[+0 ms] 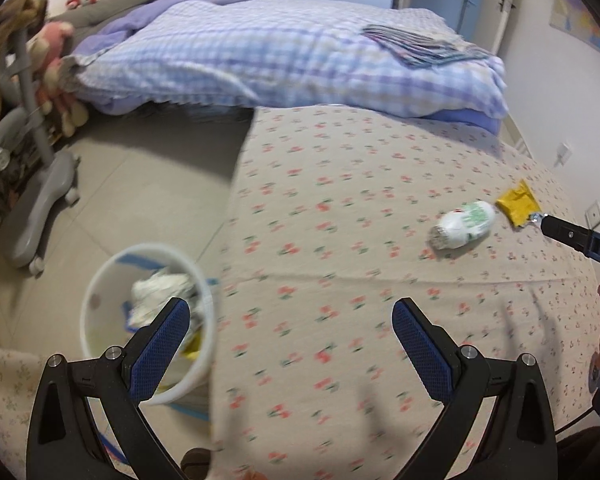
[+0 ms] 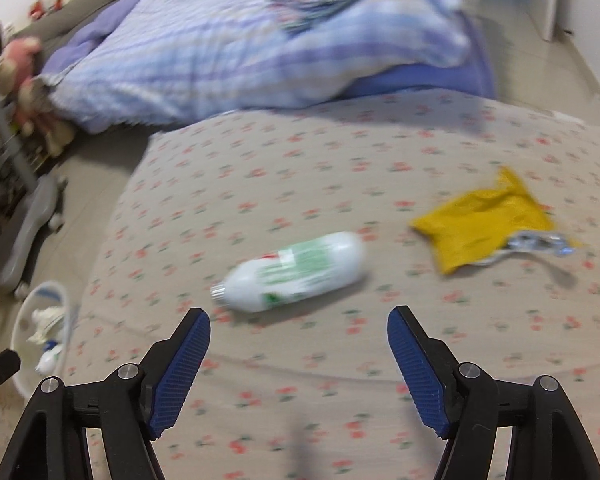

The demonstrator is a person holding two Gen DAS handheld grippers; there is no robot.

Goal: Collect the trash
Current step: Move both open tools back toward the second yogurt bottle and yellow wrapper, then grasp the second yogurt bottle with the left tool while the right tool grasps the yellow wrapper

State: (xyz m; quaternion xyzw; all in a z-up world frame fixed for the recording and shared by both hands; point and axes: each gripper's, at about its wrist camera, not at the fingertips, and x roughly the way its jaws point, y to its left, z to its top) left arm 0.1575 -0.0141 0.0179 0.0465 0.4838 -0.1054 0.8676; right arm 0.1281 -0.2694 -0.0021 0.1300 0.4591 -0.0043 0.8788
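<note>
A white plastic bottle (image 2: pixel 296 272) with a green label lies on its side on the flowered bed sheet (image 2: pixel 340 380); it also shows in the left wrist view (image 1: pixel 464 225). A crumpled yellow wrapper (image 2: pixel 484 224) lies to its right, also seen in the left wrist view (image 1: pixel 518 202). My right gripper (image 2: pixel 299 320) is open and empty, just short of the bottle. My left gripper (image 1: pixel 291 312) is open and empty, above the bed edge beside the white trash bin (image 1: pixel 100 280), which holds crumpled paper (image 1: pixel 160 294). The bin also shows in the right wrist view (image 2: pixel 24 320).
A blue checked duvet (image 1: pixel 284 52) with a folded striped cloth (image 1: pixel 412 44) covers the far half of the bed. A grey chair base (image 1: pixel 40 196) and plush toys (image 1: pixel 56 64) stand on the tiled floor at the left. A wall (image 1: pixel 560 92) runs along the right.
</note>
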